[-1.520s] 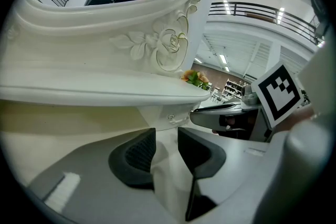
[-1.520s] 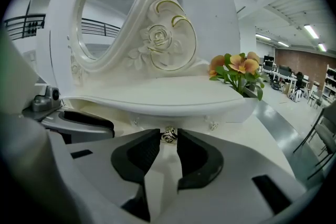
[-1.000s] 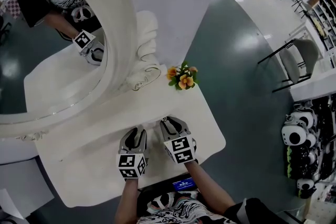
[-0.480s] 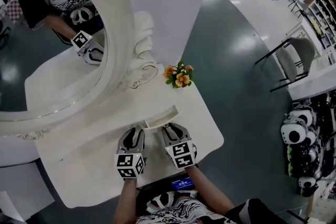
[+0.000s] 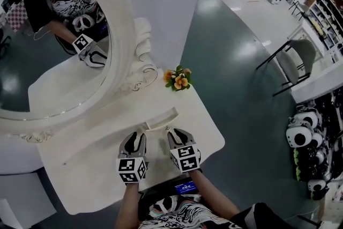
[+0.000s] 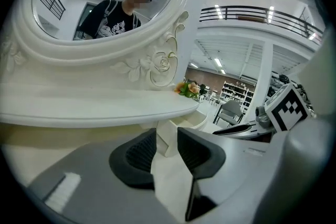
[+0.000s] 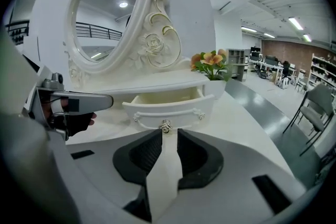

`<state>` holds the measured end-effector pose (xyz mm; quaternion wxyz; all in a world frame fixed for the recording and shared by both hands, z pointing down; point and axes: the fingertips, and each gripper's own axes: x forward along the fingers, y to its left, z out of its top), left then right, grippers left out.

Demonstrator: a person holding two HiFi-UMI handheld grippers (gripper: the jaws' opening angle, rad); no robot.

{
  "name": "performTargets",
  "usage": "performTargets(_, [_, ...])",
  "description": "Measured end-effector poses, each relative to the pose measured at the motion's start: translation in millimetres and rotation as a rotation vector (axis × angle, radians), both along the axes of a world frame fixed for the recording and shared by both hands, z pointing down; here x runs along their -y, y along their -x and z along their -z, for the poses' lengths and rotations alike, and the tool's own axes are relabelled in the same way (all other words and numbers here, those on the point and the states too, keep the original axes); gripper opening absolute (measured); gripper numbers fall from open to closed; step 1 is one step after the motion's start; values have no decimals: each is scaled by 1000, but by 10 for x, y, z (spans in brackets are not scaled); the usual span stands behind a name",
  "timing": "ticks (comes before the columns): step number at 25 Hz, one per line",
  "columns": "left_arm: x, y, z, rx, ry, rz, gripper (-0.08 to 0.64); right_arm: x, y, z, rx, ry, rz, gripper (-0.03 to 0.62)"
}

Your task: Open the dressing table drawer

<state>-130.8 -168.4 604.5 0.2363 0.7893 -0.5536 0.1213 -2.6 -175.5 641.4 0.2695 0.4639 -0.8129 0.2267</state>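
**White dressing-table worktop**: glossy, with rounded corners and a curved near edge. It stands on a grey-green polished floor.

- Rear edge: a raised white shelf runs along the back. An oval mirror in a carved, scrolled white frame stands upright on it.
- Far right corner: a small bunch of orange and yellow flowers with green leaves, upright, just beside the frame's right-hand scroll. Whether it stands on the shelf end or on the worktop cannot be told.
- Under the shelf, towards the right edge: a small white drawer with a curved front and a metal rosette knob. It is drawn part-way out over the worktop.
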Motion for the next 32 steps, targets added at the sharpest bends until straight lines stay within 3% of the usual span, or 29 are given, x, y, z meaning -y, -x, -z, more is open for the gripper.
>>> performTargets(6, [-86,-77,294,2,-65,-14,124,-122,-156,365,22,-85,-58,2])
performTargets(12, [-199,-106,555,2,-122,-29,98,-225,-236,735,85,-165,-100,2])
performTargets(15, [-198,-98,628,-7,-141,-30,98,-241,-239,848,72,-198,-102,2])
performTargets(32, [-192,-130,699,-16,-155,-50,89,-321,-190,868,22,-208,-73,0])
